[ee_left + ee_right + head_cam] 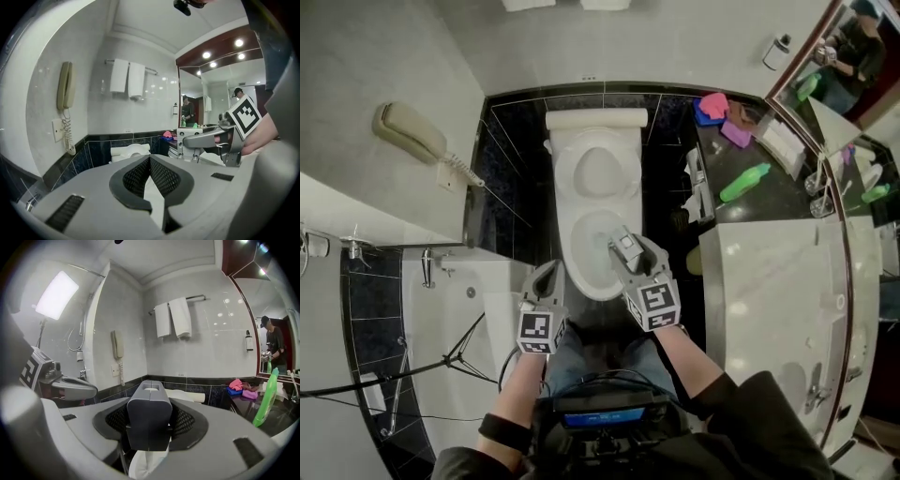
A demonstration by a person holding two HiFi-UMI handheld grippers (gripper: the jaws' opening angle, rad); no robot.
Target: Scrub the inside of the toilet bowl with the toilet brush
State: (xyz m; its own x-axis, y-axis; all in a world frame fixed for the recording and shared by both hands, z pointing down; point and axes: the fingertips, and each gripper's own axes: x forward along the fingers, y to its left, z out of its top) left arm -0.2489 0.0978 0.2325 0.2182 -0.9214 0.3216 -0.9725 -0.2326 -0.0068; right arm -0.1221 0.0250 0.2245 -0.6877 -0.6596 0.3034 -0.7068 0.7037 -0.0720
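The white toilet (594, 169) stands with its lid up, and its bowl (589, 251) lies just ahead of both grippers. My right gripper (627, 257) hovers over the bowl's right side, shut on the grey block-shaped handle of the toilet brush (148, 413). The same handle (625, 246) pokes up between the jaws in the head view; the brush head is hidden below. White bowl porcelain (146, 465) shows under the handle. My left gripper (545, 276) sits at the bowl's left front rim. Its mesh pads (161, 176) meet at the tips with nothing between them.
A dark counter (769, 202) to the right carries a green bottle (745, 182) and pink and purple cloths (718, 111). A pale marble vanity top (769, 291) is close on the right. The bathtub (441, 309), a tripod (455, 354) and a wall phone (411, 131) are on the left.
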